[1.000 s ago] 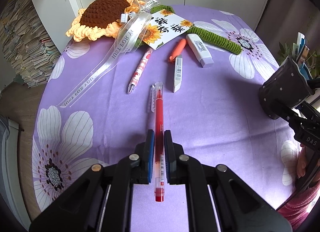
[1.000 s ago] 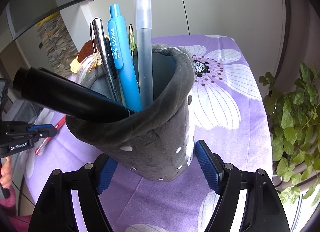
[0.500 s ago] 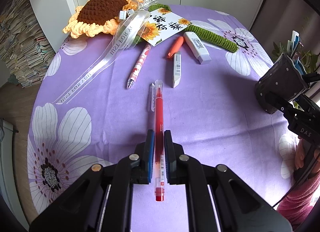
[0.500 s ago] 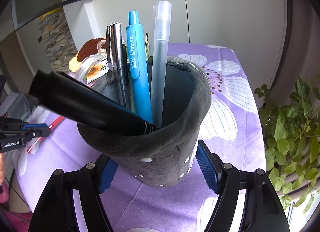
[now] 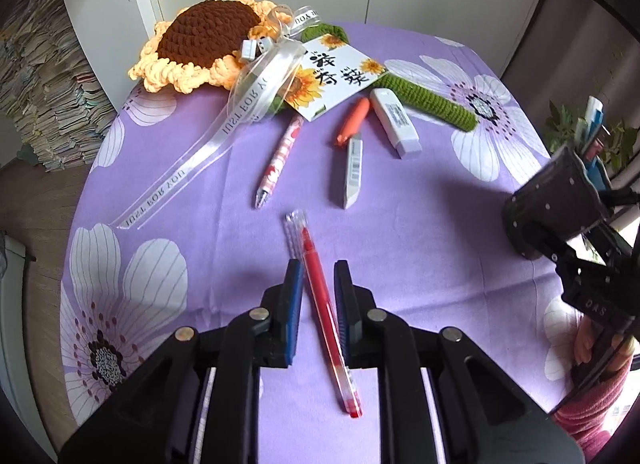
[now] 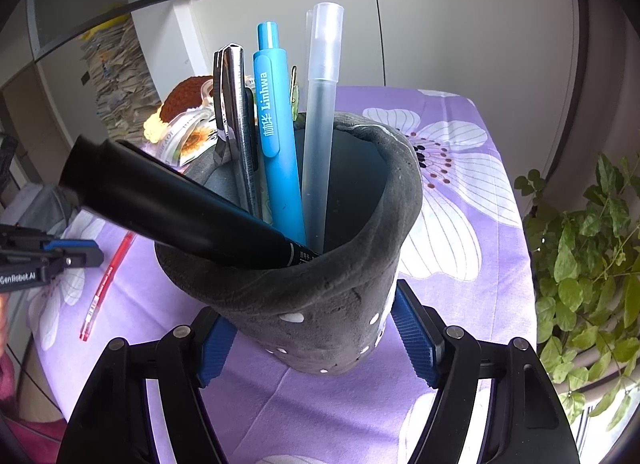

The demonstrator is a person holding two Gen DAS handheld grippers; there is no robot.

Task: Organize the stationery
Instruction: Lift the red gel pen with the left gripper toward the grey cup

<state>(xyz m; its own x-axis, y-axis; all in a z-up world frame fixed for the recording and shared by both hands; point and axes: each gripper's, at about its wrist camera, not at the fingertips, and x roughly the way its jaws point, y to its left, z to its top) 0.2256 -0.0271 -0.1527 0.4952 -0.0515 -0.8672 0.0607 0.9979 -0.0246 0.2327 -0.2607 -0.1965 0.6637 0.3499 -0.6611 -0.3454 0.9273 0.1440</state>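
Your left tongs [image 5: 317,296] stand apart astride the red pen [image 5: 326,312], lengthwise between them; right tongs [image 6: 316,340] clamp the pen holder [image 6: 320,288].

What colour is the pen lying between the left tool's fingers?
Red pen, with a clear cap beside it; best seen in the left wrist view.

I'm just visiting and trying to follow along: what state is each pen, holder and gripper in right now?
Left gripper: open, fingers either side of the red pen.
Red pen: lying on the tablecloth, uncapped.
Clear cap: off, lying beside the pen's tip.
Right gripper: shut on the pen holder.
Pen holder: tilted, holding several pens.
Pink pen: lying loose.
Orange pen: lying loose.
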